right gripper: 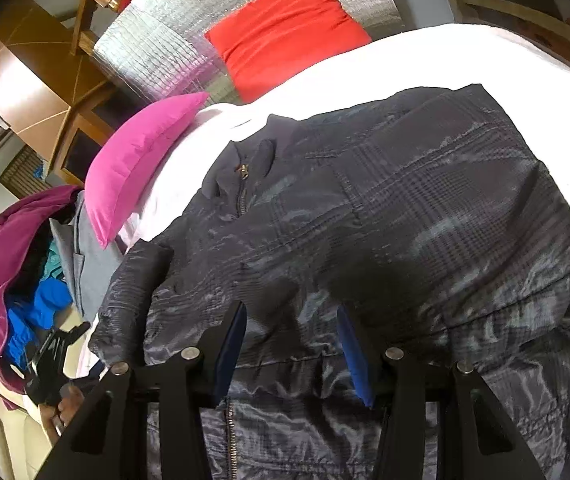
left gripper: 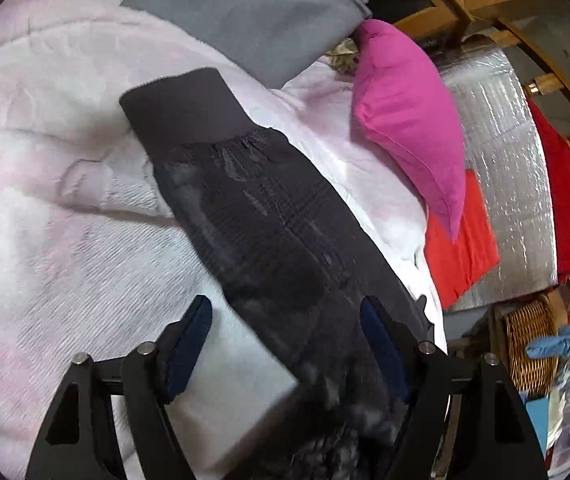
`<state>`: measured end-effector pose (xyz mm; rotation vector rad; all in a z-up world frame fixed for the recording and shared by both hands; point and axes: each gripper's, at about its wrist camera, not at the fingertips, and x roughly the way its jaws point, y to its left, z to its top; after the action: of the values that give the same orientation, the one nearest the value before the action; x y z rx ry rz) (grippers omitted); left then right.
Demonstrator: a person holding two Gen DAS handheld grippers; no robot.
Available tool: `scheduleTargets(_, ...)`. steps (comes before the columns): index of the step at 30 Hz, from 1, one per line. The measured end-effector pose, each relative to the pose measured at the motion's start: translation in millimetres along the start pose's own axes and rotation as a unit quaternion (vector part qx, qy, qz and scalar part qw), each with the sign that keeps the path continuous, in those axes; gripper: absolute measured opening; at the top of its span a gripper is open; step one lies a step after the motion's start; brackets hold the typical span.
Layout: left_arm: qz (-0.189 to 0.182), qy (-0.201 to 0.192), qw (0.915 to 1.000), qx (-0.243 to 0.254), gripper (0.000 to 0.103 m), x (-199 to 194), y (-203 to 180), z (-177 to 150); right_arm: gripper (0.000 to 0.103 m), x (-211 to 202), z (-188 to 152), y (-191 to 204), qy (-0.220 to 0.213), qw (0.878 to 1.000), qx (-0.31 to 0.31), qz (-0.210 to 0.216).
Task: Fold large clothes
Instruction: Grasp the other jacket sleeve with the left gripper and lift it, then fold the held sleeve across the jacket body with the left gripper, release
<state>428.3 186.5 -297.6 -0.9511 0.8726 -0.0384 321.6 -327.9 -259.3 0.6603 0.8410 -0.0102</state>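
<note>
A dark checked jacket (right gripper: 405, 200) lies spread on a pale pink-white blanket (left gripper: 45, 208), zip (right gripper: 241, 192) up and collar toward the pillows. In the left wrist view one sleeve (left gripper: 269, 216) runs diagonally across the blanket, its plain ribbed cuff (left gripper: 177, 108) at the far end. My left gripper (left gripper: 285, 340) is open, and the near part of the sleeve passes loosely between its blue pads (left gripper: 189, 344). My right gripper (right gripper: 293, 344) stands open low over the jacket's waist, with fabric lying between the pads and no pinch visible.
A magenta pillow (left gripper: 405, 128) and a red pillow (right gripper: 285, 28) lean on a silver quilted mat (right gripper: 157, 52) by the wooden bed frame (left gripper: 485, 12). A grey garment (left gripper: 253, 12) lies beyond the cuff. Mixed clothes (right gripper: 25, 280) are piled at left, a wicker basket (left gripper: 529, 344) stands beside the bed.
</note>
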Motion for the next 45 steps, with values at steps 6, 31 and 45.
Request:
scheduleTargets(6,0.013,-0.012,0.9999,0.0,0.013,18,-7,11,0.051,0,5,-12,-0.001,1.0,0.004,-0.011)
scheduleTargets(31,-0.039,0.076,0.8762,0.474,0.012,29,-222,-264,0.051,-76,17,-62,-0.089,0.994,0.069,-0.012)
scheduleTargets(45,-0.006,0.001,0.8825,0.47,0.073,-60,-185,-196,0.06,-73,16,-33,-0.077,0.995,0.041,0.038)
